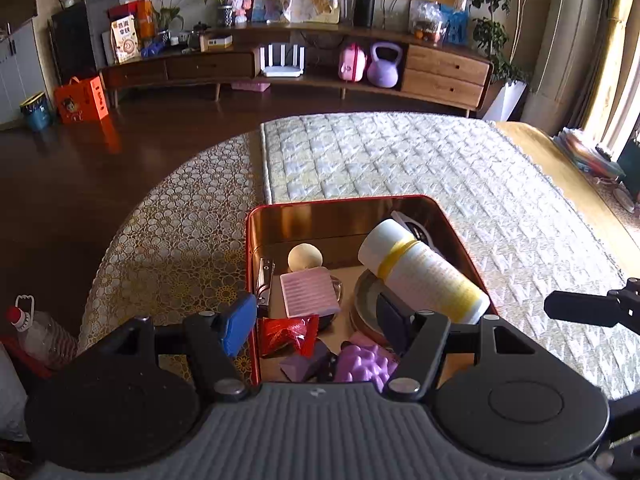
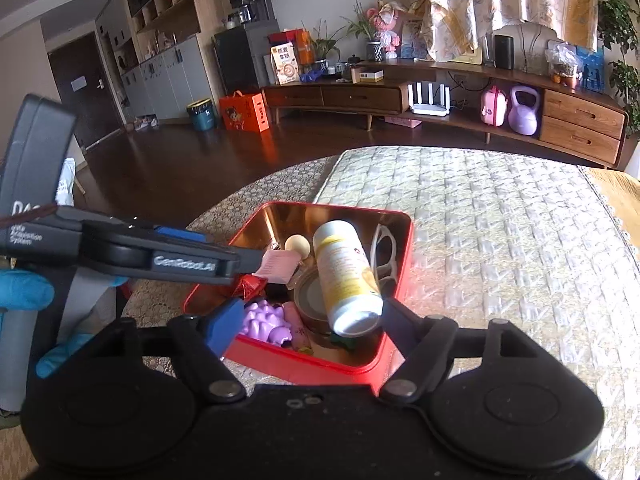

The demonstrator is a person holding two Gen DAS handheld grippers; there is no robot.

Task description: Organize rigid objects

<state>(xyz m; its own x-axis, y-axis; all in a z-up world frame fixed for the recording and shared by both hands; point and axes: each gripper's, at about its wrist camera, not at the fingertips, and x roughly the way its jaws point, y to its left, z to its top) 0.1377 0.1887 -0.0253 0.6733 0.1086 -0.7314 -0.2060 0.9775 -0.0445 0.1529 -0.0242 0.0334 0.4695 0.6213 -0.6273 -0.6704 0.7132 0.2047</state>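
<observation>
A red tin box (image 1: pixel 252 264) (image 2: pixel 320 364) sits on the table and holds a white and yellow bottle (image 1: pixel 424 272) (image 2: pixel 344 276), a pink ribbed block (image 1: pixel 308 294), a beige ball (image 1: pixel 305 257) (image 2: pixel 297 246), a red candy wrapper (image 1: pixel 290 334), a purple knobbly toy (image 1: pixel 362 364) (image 2: pixel 266 322), white glasses (image 2: pixel 384 252) and a round tin lid (image 2: pixel 310 304). My left gripper (image 1: pixel 316 316) is open above the box's near end. My right gripper (image 2: pixel 308 320) is open and empty at the box's near edge. The left gripper also shows in the right wrist view (image 2: pixel 256 264), reaching over the box.
The box rests where a circle-patterned cloth (image 1: pixel 172 240) meets a quilted mat (image 1: pixel 400 160). A plastic bottle (image 1: pixel 40 332) stands off the table's left edge. A dark wood floor and a long sideboard (image 1: pixel 320 64) lie beyond.
</observation>
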